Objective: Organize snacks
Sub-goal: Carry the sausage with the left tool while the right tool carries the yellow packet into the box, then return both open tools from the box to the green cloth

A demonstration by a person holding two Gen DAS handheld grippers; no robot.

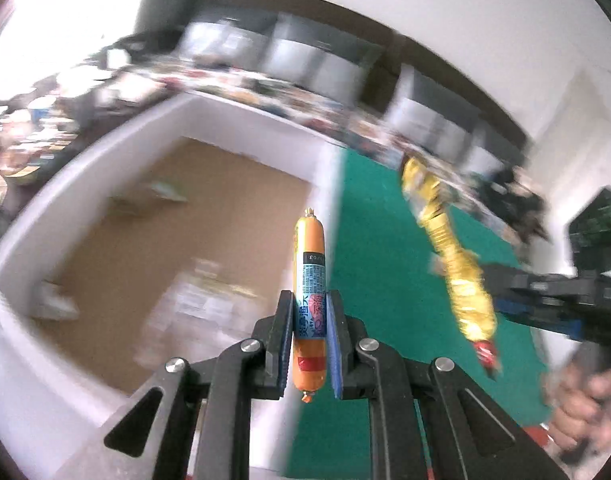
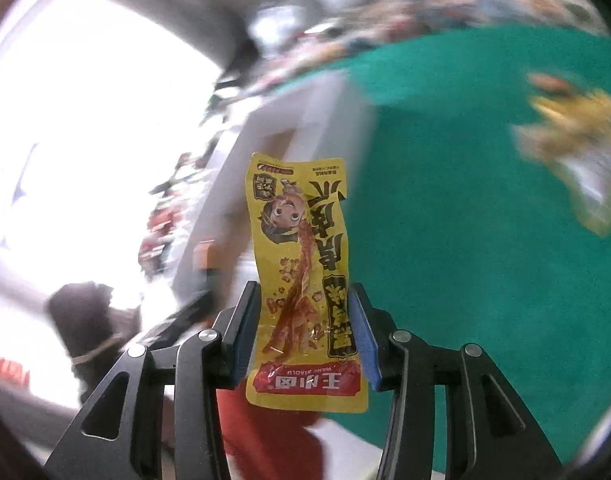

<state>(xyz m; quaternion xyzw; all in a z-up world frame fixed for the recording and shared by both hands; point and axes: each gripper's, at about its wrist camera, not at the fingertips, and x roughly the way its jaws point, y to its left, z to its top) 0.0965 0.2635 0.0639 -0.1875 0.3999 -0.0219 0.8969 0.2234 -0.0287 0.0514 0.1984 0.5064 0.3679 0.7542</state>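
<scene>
We find both grippers loaded and carried above the green table cover point(image 1: 389, 216).

The left gripper point(image 1: 310, 340) is clamped on a sausage stick point(image 1: 310, 276), orange with a blue label. The pads press its lower half, so most of its length juts forward along the fingers. It hangs just beside the near wall of a white-walled box point(image 1: 85, 168) with a brown floor. In our judgement the lengthwise hold lets the stick be lowered into the box end first.

The right gripper point(image 2: 305, 332) is closed on a yellow snack packet point(image 2: 301, 264), gripped across its width near the red-banded end. The flat film stands up between the fingers, slightly buckled. The same packet shows in the left wrist view, edge on, well right of the box.

A further yellow packet point(image 2: 577, 140), blurred, lies on the cover. We judge the sorting unfinished, with both held items yet to be placed. Thin film may slip under so narrow a hold.
</scene>
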